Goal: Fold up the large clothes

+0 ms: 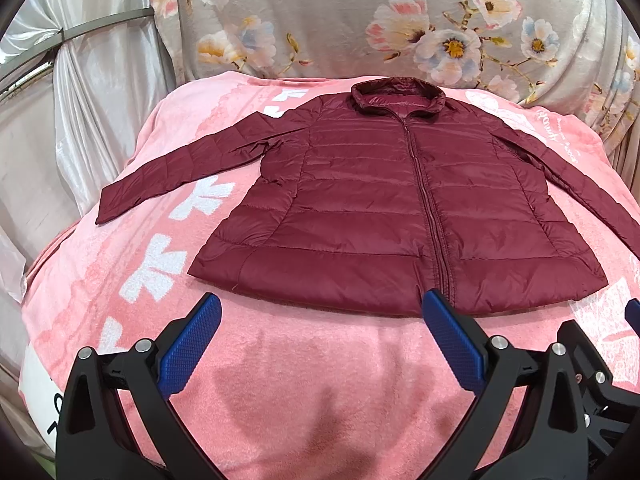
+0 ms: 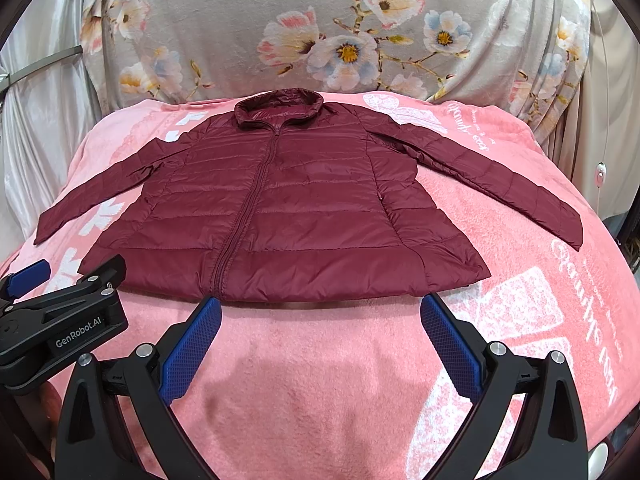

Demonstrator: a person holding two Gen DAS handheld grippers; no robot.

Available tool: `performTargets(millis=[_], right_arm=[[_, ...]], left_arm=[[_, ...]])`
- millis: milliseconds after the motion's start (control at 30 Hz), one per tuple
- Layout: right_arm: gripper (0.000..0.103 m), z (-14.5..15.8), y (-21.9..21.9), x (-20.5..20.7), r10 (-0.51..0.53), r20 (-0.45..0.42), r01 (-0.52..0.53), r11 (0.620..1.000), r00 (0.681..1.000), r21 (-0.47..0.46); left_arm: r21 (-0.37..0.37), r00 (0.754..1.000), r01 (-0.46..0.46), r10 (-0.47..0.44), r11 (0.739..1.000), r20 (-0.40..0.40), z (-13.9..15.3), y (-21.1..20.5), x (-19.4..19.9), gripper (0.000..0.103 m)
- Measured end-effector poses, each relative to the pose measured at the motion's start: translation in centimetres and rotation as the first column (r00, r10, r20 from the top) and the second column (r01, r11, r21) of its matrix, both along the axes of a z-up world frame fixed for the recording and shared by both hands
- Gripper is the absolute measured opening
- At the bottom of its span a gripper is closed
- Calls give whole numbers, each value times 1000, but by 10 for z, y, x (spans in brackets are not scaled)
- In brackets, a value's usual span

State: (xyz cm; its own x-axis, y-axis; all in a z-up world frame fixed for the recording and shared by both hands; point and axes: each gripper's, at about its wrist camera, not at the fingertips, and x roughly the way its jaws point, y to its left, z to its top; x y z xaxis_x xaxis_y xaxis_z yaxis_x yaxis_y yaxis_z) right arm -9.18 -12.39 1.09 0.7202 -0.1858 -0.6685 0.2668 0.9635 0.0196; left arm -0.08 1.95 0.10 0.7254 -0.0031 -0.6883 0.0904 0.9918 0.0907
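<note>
The dark red jacket (image 1: 400, 208) lies flat and zipped on the pink blanket (image 1: 304, 392), both sleeves out, so the left gripper (image 1: 320, 344) and right gripper (image 2: 320, 344), both spread wide and empty, should first pinch a sleeve cuff and fold it inward.

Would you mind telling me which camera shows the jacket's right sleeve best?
The right wrist view: the right sleeve lies whole, down to its cuff. In the left wrist view that sleeve runs off the picture's edge.

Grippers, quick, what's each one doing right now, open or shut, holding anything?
Left gripper: open, holding nothing, just short of the dark red quilted jacket hem.
Right gripper: open, holding nothing.
</note>
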Motion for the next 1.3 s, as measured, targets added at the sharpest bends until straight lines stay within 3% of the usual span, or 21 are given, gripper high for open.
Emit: performTargets(millis=[567,700,800,933,1100,1200,1300], right_arm=[[98,-7,-9,2,-12,47,11,1000,999,7],[98,-14,-48,16,-68,37,67,997,997,29],[98,-16,-105,24,-153,16,150,980,988,130],[98,-37,-200,24,-340,-19,327,887,940,327],[98,-68,-303,14,-571,-64,537,719,818,441],[98,-74,-340,15,-641,-60,597,672,765,440],[94,-81,-363,21,-667,-53,616,651,743,443]], left_arm=[[4,1000,-21,21,1000,3,-5,4,7,98],[2,999,-35,35,999,0,-10,11,25,98],[5,999,-49,49,999,13,-11,15,40,98],[2,998,-62,62,998,27,-12,21,63,98],[7,997,-69,69,998,14,-15,23,98,98],[2,997,-77,77,997,0,-19,23,118,98],[2,996,-86,86,996,-17,-25,22,136,98]])
